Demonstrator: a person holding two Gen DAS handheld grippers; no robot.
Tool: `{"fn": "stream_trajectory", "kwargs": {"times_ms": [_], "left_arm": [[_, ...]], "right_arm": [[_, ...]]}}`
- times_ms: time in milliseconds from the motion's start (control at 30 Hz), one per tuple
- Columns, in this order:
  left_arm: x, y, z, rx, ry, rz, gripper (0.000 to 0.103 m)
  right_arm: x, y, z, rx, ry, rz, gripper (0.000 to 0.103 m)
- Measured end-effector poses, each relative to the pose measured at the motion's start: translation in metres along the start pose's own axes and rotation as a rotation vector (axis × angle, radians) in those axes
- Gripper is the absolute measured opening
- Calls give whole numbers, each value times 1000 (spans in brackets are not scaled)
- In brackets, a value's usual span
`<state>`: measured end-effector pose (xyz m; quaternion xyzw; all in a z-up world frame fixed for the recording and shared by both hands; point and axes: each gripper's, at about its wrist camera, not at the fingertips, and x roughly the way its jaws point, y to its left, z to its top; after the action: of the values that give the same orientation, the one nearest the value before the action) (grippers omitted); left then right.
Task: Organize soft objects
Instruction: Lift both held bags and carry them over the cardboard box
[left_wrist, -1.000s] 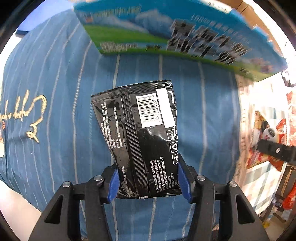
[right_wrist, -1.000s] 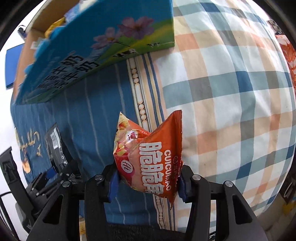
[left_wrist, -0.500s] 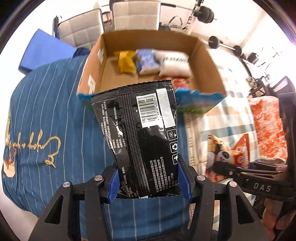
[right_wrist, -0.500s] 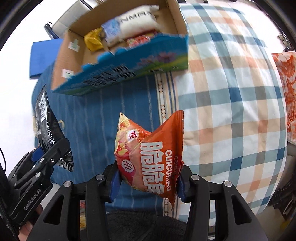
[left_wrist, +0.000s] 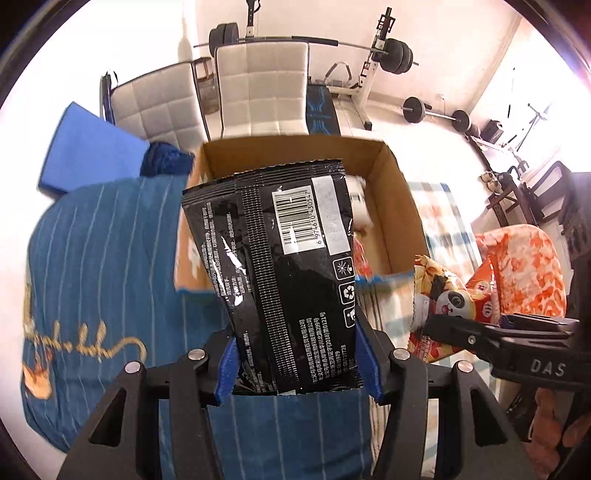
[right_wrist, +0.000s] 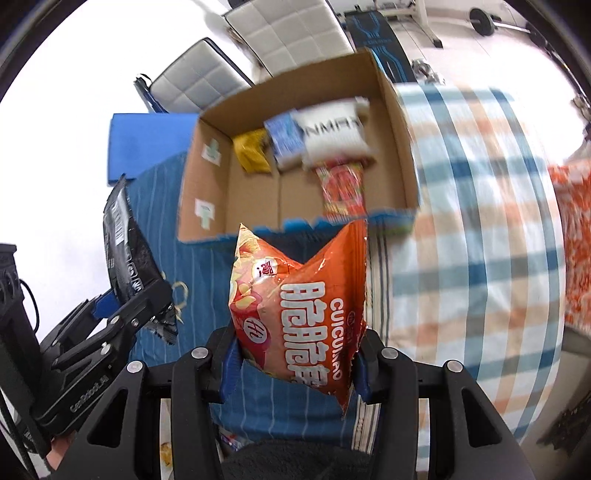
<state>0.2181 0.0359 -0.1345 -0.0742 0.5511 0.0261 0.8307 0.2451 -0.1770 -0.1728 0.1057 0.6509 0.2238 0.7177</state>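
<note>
The left gripper clamps its blue pads on the lower end of a glossy black plastic snack packet, which stands upright between the fingers; its crinkled back faces the camera, showing a ribbed centre seam, a white barcode label, a grey strip beside it, small recycling icons and fine white print. The right gripper pinches the bottom of a puffy orange foil crisp bag with bold white characters, the word CUICUIMAO and pictured crisps at its left edge; the bag's top corners splay apart in a V. Beyond both grippers, ahead of the packets, lies an open brown cardboard box with a blue printed outside, holding a yellow pouch, a blue packet, a white pack and a red patterned packet along its far and right side. Below the grippers spread a blue pinstriped cloth and, to the right, a checked blue-and-orange cloth.
</note>
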Motion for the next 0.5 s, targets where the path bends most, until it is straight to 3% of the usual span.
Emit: {"fn": "stream_trajectory", "kwargs": {"times_ms": [267, 500], "left_arm": [[9, 15, 47, 12, -20, 12, 51], [44, 30, 70, 9, 31, 21, 51]], "right_arm": [[-7, 29, 50, -39, -43, 4, 50], [23, 40, 88, -57, -21, -32, 50]]}}
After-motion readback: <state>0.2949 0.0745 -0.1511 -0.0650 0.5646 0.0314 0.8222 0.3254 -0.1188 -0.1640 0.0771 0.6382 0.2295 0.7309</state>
